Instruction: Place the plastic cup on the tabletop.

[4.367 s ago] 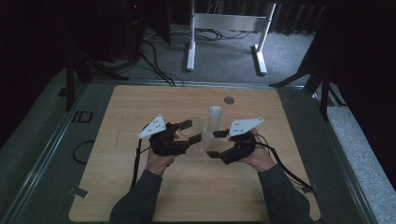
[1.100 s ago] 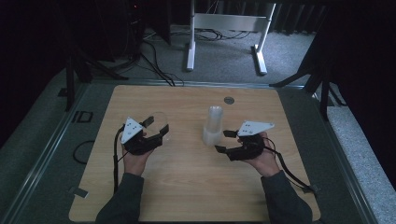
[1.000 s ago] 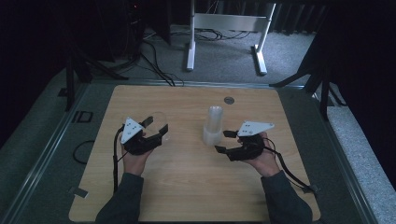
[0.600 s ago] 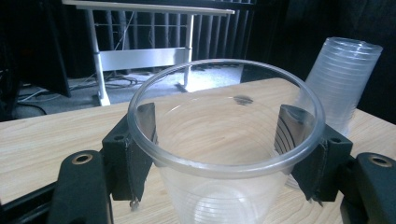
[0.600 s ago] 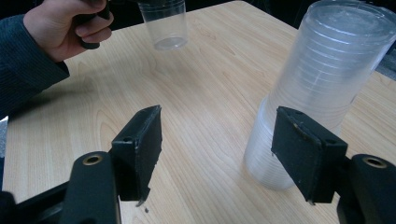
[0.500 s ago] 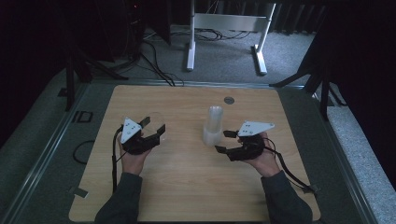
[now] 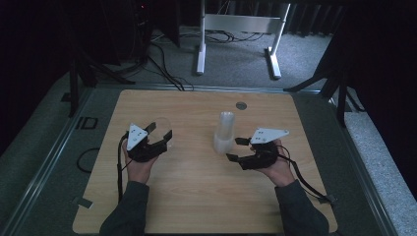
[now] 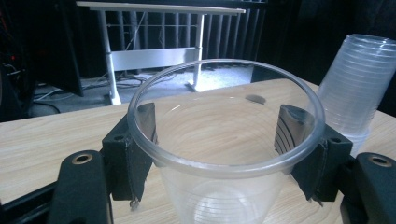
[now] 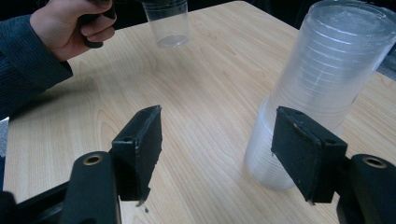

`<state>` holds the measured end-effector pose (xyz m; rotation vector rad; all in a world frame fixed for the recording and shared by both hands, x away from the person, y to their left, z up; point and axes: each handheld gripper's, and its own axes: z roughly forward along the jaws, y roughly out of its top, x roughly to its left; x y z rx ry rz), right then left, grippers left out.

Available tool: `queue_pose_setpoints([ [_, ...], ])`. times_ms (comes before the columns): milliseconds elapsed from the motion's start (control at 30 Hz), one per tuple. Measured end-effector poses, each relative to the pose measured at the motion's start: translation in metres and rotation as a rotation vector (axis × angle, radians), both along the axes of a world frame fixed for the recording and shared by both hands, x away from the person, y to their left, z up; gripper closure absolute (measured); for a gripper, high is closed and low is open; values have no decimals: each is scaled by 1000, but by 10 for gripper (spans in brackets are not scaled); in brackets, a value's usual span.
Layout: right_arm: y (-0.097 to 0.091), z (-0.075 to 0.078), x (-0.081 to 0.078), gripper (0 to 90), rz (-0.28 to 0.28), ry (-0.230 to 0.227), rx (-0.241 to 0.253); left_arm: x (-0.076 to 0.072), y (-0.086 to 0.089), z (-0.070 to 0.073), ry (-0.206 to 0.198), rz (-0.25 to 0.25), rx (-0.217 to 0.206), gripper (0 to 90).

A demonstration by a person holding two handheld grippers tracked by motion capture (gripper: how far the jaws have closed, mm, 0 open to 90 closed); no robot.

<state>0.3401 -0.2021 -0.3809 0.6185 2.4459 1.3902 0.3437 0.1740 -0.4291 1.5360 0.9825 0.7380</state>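
A clear, round plastic cup (image 8: 224, 154) sits upright, pinched between the left gripper's (image 7: 156, 141) black jaws, at about nine o'clock on the light wooden table (image 7: 196, 187). At three o'clock, a tall stack of clear plastic cups (image 7: 224, 131) stands just beside the spread, empty right gripper (image 7: 235, 149).

Centre of the high view: the stack of cups (image 7: 224, 131) stands on the table (image 7: 196, 196). To your left of it, well apart, the single cup (image 7: 162, 129) sits between the jaws of the left gripper (image 7: 158, 137). Just right of the stack lies the right gripper (image 7: 235, 149). Behind the stack, toward the table's far edge, lies the round disc (image 7: 241, 105).
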Motion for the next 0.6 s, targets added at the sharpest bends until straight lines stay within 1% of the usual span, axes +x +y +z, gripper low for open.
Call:
queue_pose_setpoints([
  [333,0,0,1,330,1,1,2,3,6,-2,-1,36,1,303],
  [600,-1,1,2,331,3,0,2,5,11,-6,7,61,-2,303],
])
